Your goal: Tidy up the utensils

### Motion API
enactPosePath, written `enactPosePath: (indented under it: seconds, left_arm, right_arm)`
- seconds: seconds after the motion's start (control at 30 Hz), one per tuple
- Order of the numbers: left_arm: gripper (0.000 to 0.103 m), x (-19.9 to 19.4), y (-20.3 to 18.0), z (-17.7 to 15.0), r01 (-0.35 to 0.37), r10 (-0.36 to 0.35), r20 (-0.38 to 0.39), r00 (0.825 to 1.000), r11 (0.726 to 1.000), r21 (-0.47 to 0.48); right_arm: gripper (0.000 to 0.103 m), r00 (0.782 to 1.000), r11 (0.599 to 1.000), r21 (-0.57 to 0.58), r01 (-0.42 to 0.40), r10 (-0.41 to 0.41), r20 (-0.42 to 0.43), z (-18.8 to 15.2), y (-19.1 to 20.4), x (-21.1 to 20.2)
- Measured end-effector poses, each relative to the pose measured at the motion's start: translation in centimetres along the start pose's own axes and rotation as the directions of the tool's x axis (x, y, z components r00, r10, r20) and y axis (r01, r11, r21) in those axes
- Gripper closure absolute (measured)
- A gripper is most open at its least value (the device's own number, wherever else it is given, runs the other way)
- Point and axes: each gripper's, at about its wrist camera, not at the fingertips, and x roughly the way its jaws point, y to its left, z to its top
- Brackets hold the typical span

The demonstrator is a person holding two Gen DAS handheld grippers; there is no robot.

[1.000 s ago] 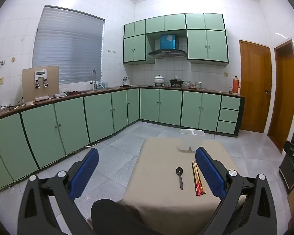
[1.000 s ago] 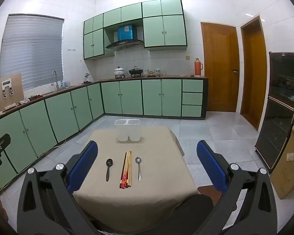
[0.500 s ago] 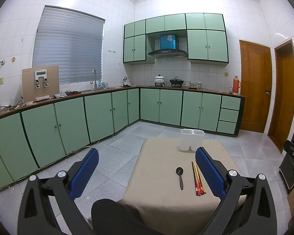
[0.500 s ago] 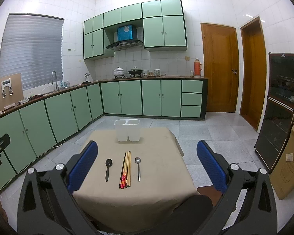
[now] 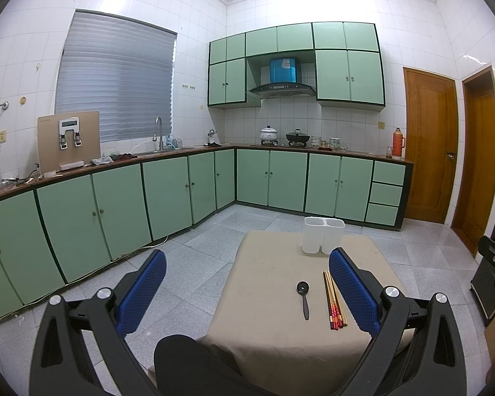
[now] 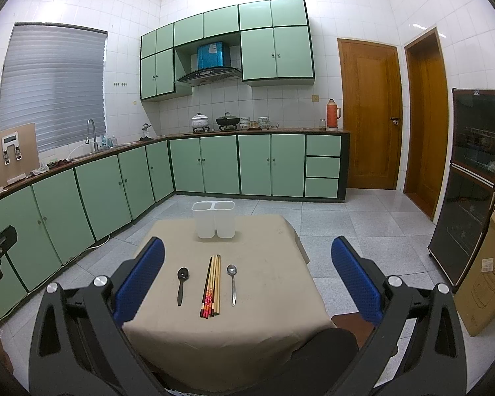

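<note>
On a small table with a beige cloth (image 6: 267, 303) lie a black spoon (image 6: 181, 283), a bundle of chopsticks (image 6: 211, 285) and a silver spoon (image 6: 232, 282), side by side. A white two-compartment holder (image 6: 214, 219) stands upright at the far edge. My right gripper (image 6: 247, 287) is open and empty, held above the near part of the table. My left gripper (image 5: 247, 292) is open and empty, left of the table; its view shows the black spoon (image 5: 303, 295), the chopsticks (image 5: 334, 298) and the holder (image 5: 322, 239). The silver spoon is hidden there behind the right finger.
Green kitchen cabinets (image 6: 82, 194) run along the left and far walls. A dark glass cabinet (image 6: 468, 184) and a cardboard box (image 6: 488, 277) stand to the right. Grey tiled floor surrounds the table. A dark knee (image 6: 326, 346) shows at the table's near edge.
</note>
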Motion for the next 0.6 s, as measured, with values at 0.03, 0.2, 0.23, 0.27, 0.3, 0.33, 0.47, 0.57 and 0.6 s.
enactPosePath:
  seconds: [0.03, 0.2, 0.23, 0.27, 0.3, 0.33, 0.47, 0.57, 0.6]
  left_arm:
    - [0.006, -0.03, -0.13, 0.06, 0.001, -0.001, -0.001, 1.0, 1.0, 0.001]
    - [0.006, 0.02, -0.12, 0.1, 0.001, -0.001, -0.002, 1.0, 1.0, 0.002]
    - [0.006, 0.04, -0.11, 0.1, 0.001, -0.001, -0.003, 1.0, 1.0, 0.002]
    - [0.006, 0.04, -0.1, 0.11, 0.001, -0.001, -0.003, 1.0, 1.0, 0.001]
    - [0.006, 0.03, -0.05, 0.0, 0.001, -0.001, -0.001, 1.0, 1.0, 0.001]
    - [0.006, 0.03, -0.05, 0.0, 0.001, -0.001, -0.001, 1.0, 1.0, 0.001]
    - [0.006, 0.01, -0.02, 0.0, 0.001, -0.001, -0.002, 1.0, 1.0, 0.001]
    - [0.006, 0.04, 0.0, 0.01, 0.001, -0.001, -0.002, 1.0, 1.0, 0.001]
    - [0.006, 0.03, 0.02, 0.02, 0.001, -0.001, -0.002, 1.0, 1.0, 0.001]
  right_arm:
    - [0.005, 1.0, 1.0, 0.001, 0.0, 0.0, 0.001, -0.02, -0.01, -0.02]
    - [0.005, 1.0, 1.0, 0.001, 0.0, 0.0, 0.001, 0.0, -0.05, -0.01]
    - [0.005, 1.0, 1.0, 0.001, -0.001, 0.001, 0.0, -0.03, 0.0, 0.0]
    - [0.005, 1.0, 1.0, 0.0, -0.001, 0.001, 0.001, -0.03, 0.01, -0.01]
    - [0.005, 1.0, 1.0, 0.0, 0.0, 0.0, 0.001, -0.03, -0.01, -0.01]
    - [0.005, 1.0, 1.0, 0.0, -0.001, 0.001, 0.001, -0.02, -0.02, -0.01]
    - [0.005, 1.0, 1.0, 0.001, -0.001, 0.001, -0.001, 0.0, 0.01, -0.01]
    - [0.005, 1.0, 1.0, 0.0, -0.001, 0.001, 0.001, 0.01, -0.05, -0.02]
    - [0.005, 1.0, 1.0, 0.001, -0.001, 0.001, 0.001, -0.01, -0.03, 0.0]
